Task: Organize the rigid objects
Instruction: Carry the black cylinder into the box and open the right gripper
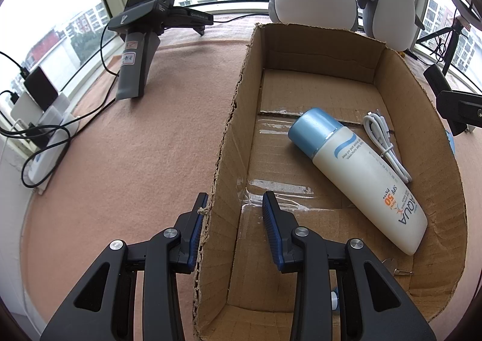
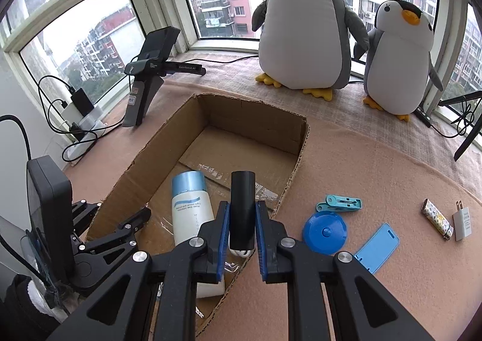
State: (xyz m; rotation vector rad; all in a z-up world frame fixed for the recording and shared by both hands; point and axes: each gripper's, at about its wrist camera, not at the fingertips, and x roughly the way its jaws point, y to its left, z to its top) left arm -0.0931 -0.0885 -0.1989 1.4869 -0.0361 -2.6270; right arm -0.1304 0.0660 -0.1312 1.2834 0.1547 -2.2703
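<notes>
An open cardboard box (image 1: 229,136) (image 2: 259,118) sits on the pink cloth. Inside lie a white sunscreen bottle with a blue cap (image 1: 355,172) (image 2: 191,211) and a coiled white cable (image 1: 385,145). My left gripper (image 1: 235,214) is open, its fingers straddling the box's left wall near the front. My right gripper (image 2: 242,208) is shut on a black cylinder (image 2: 242,190), held upright over the box's right front corner. Right of the box on the cloth lie a blue clothes peg (image 2: 339,203), a round blue case (image 2: 324,232), a flat blue plastic piece (image 2: 376,247), a patterned lighter (image 2: 436,219) and a white plug (image 2: 462,220).
Two plush penguins (image 2: 304,24) (image 2: 400,57) stand behind the box by the window. A spare gripper on its stand (image 1: 138,39) (image 2: 147,75) is at the back left, with a power strip and cables (image 1: 45,130) along the left edge. Black tripod legs (image 2: 464,124) stand at the right.
</notes>
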